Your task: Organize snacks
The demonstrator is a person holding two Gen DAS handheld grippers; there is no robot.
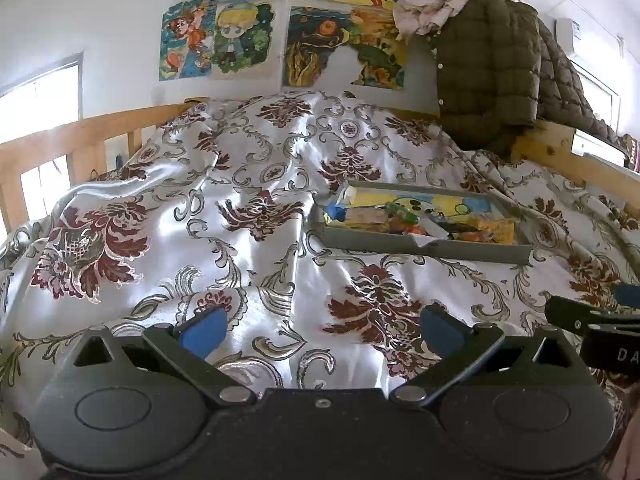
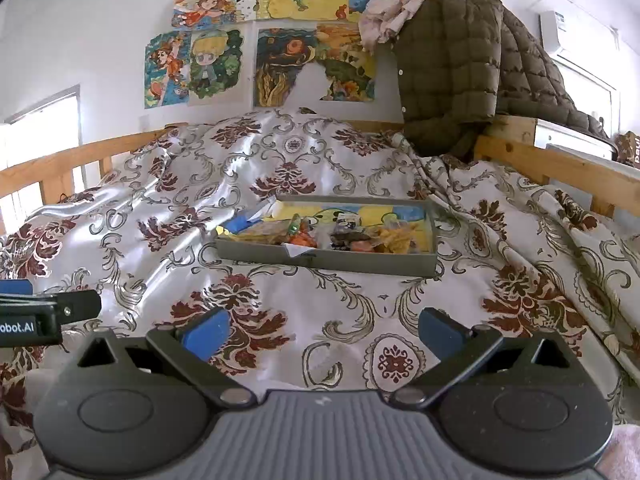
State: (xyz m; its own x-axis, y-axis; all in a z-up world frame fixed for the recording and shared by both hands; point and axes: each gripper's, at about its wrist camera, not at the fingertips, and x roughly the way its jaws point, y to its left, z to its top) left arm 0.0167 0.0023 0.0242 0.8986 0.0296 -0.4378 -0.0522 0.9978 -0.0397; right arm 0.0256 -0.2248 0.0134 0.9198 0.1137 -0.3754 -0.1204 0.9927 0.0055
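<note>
On bedspread point(image 2: 280, 308), snack tray point(image 2: 328, 258) long axis left-right.

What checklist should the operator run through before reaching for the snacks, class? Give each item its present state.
1. Left gripper open, nothing between its fingers: ok.
2. Right gripper open, nothing held: ok.
3. Grey tray in view ahead of both grippers: ok.
4. Path over the bedspread to the tray free of things: ok.
5. Snacks lie inside the tray, none seen on the bedspread: ok.
6. Single snacks separable for a clean grasp: cannot tell, they are piled.
</note>
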